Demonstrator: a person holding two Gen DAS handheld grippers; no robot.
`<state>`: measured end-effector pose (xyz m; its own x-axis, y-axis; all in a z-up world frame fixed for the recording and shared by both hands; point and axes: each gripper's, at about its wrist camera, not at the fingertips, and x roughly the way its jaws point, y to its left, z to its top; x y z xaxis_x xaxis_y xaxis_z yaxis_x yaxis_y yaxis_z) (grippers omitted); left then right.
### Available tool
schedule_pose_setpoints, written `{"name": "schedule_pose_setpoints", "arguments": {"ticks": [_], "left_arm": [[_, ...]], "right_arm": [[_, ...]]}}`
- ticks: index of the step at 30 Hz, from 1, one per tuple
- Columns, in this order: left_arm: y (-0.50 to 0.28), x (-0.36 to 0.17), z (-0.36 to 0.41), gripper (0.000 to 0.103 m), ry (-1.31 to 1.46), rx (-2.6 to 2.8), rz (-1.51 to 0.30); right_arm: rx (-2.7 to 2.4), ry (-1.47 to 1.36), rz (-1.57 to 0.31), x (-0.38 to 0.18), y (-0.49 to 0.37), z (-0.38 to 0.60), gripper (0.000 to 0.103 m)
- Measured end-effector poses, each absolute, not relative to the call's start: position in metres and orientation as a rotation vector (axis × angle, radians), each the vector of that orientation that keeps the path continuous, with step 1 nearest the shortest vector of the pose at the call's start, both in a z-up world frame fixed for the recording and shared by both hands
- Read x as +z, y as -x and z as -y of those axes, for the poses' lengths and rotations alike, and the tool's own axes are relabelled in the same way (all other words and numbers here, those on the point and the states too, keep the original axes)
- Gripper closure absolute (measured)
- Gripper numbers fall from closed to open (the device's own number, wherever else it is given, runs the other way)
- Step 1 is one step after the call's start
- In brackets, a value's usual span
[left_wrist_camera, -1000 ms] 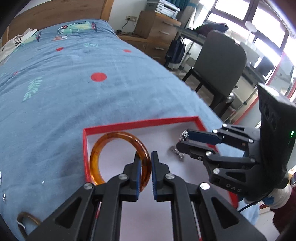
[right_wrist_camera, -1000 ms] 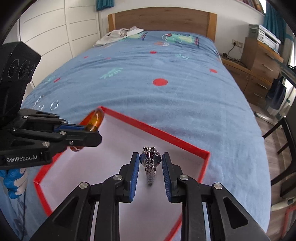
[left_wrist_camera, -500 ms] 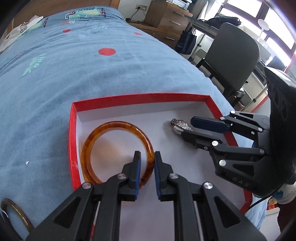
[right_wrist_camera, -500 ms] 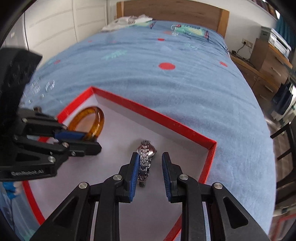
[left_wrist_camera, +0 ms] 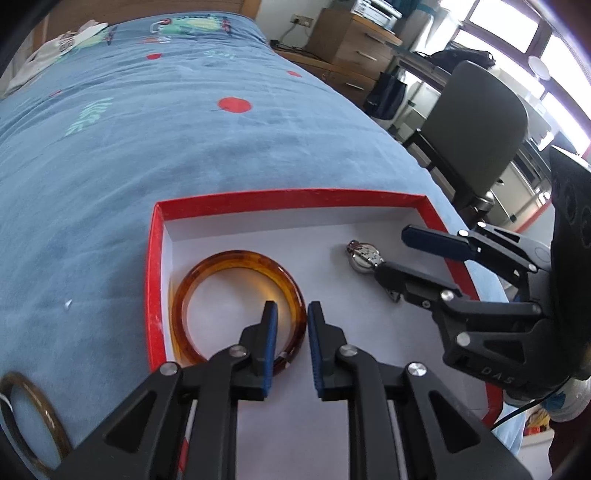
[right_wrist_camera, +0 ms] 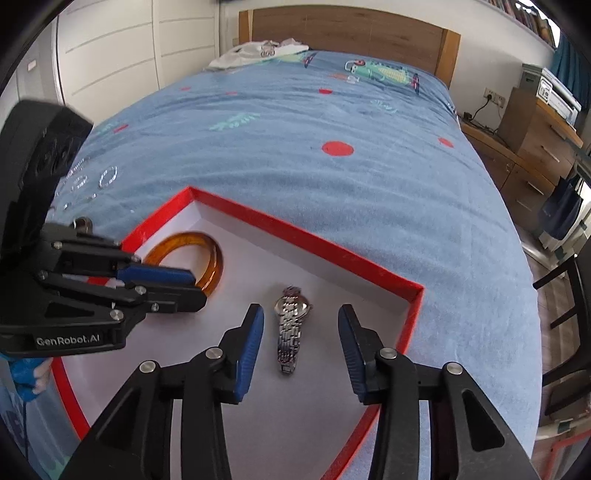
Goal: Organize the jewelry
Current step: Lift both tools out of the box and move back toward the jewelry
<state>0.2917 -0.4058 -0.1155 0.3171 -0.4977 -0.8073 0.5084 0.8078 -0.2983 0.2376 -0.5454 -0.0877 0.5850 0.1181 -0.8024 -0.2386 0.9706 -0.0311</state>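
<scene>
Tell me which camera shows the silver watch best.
The right wrist view: the watch lies flat in the red box, face and full metal band visible between the opening fingers of the right gripper. In the left wrist view that gripper's finger hides most of the band; mainly the case shows.

Blue-quilted bed (right_wrist_camera: 369, 177), wooden headboard (right_wrist_camera: 351, 33)

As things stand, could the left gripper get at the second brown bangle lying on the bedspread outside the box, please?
Probably yes. The second bangle lies bare on the bedspread, beside the red box. Nothing covers it, and the left gripper has let go of the amber bangle.
</scene>
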Motion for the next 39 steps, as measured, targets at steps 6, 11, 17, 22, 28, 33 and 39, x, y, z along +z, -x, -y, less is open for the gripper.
{"name": "schedule_pose_setpoints", "arguments": {"ticks": [6,11,17,22,28,33,39], "left_arm": [[-0.287,-0.115,0.397,0.086,0.006,-0.626,-1.052],[-0.287,-0.104,0.398,0.072,0.018,-0.671,-1.042],[-0.280,-0.078,0.391,0.061,0.061,-0.699,-1.000],[-0.262,-0.046,0.374,0.059,0.074,-0.693,-0.957],[-0.228,-0.009,0.322,0.057,0.064,-0.608,-0.921],[-0.194,0.027,0.253,0.057,0.047,-0.528,-0.873],[-0.154,0.060,0.160,0.057,0.041,-0.421,-0.814]], "right_arm": [[0.241,0.139,-0.904,-0.091,-0.242,0.538,0.061],[0.254,0.155,-0.920,-0.090,-0.244,0.537,0.056],[0.234,0.161,-0.881,-0.060,-0.237,0.539,0.054],[0.193,0.171,-0.859,-0.029,-0.218,0.539,0.052],[0.169,0.161,-0.832,0.007,-0.181,0.522,0.050],[0.161,0.136,-0.800,0.035,-0.144,0.495,0.048],[0.184,0.109,-0.745,0.069,-0.098,0.450,0.048]]}}
